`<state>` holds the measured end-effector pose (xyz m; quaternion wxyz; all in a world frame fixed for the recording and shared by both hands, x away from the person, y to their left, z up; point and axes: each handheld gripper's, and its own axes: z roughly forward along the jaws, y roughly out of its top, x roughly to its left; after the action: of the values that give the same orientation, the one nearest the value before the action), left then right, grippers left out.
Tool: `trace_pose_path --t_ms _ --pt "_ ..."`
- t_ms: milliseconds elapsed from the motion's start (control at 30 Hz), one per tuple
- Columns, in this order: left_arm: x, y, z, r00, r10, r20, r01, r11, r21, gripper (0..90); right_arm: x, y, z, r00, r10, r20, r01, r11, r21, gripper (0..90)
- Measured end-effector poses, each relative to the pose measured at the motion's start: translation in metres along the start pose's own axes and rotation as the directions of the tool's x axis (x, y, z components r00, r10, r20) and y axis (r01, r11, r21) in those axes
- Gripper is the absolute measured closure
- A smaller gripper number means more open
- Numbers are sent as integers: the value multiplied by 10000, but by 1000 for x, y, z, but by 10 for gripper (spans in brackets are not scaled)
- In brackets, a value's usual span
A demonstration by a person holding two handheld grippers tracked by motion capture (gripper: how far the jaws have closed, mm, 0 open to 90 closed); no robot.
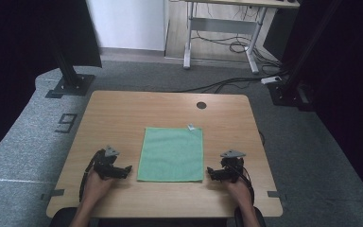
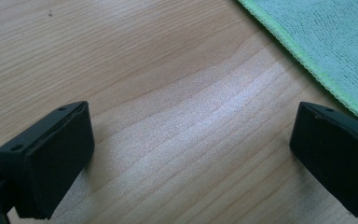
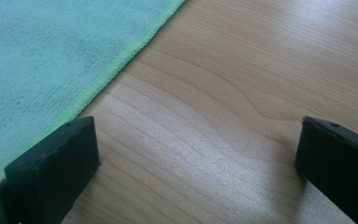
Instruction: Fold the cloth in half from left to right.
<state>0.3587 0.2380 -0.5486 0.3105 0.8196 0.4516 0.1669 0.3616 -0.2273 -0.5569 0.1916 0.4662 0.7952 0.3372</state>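
Observation:
A green cloth lies flat in the middle of the wooden table, with a small white tag at its far right corner. My left gripper rests on the table just left of the cloth's near left corner, open, nothing between its jaws. My right gripper rests just right of the near right corner, also open and empty. In the left gripper view the cloth's edge runs across the upper right beyond my left gripper. In the right gripper view the cloth covers the upper left beside my right gripper.
A round dark hole sits near the table's far edge. Grey carpet surrounds the table, with black stand bases at the far left and far right. A desk frame and cables stand behind.

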Motion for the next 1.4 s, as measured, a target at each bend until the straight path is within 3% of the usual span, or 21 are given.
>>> trace_pose_path --t_ms 267,367,533,733,833,900,1033,1200,1400 --pt "0 0 0 10000 -7 4 7 10000 -3 0 4 2 -2 9997 197 161 -199 9997 115 0" --pt "0 0 0 10000 -10 3 10 10000 -3 0 10 6 -5 9999 158 -46 -158 9999 -66 0" --pt "0 0 0 10000 -28 -5 28 10000 -9 0 31 14 -10 9990 -259 -362 247 9991 -340 0" --pt "0 0 0 10000 -31 -7 31 10000 -8 0 49 15 -4 9957 -809 -454 816 9966 131 0" --pt "0 0 0 10000 -30 -8 30 10000 -7 0 48 14 -3 9957 -870 -325 883 9952 414 3" --pt "0 0 0 10000 -30 -10 30 10000 -9 0 47 11 -3 9931 -1155 -190 1166 9905 733 8" --pt "0 0 0 10000 -30 -10 30 10000 -8 0 44 10 -5 9929 -1177 -151 1185 9900 767 18" --pt "0 0 0 10000 -20 -11 20 10000 -2 0 36 8 -6 9960 -884 -122 891 9926 821 18" --pt "0 2 2 9999 -107 -102 107 9999 -3 0 22 5 -11 9967 -705 397 668 9939 880 21"
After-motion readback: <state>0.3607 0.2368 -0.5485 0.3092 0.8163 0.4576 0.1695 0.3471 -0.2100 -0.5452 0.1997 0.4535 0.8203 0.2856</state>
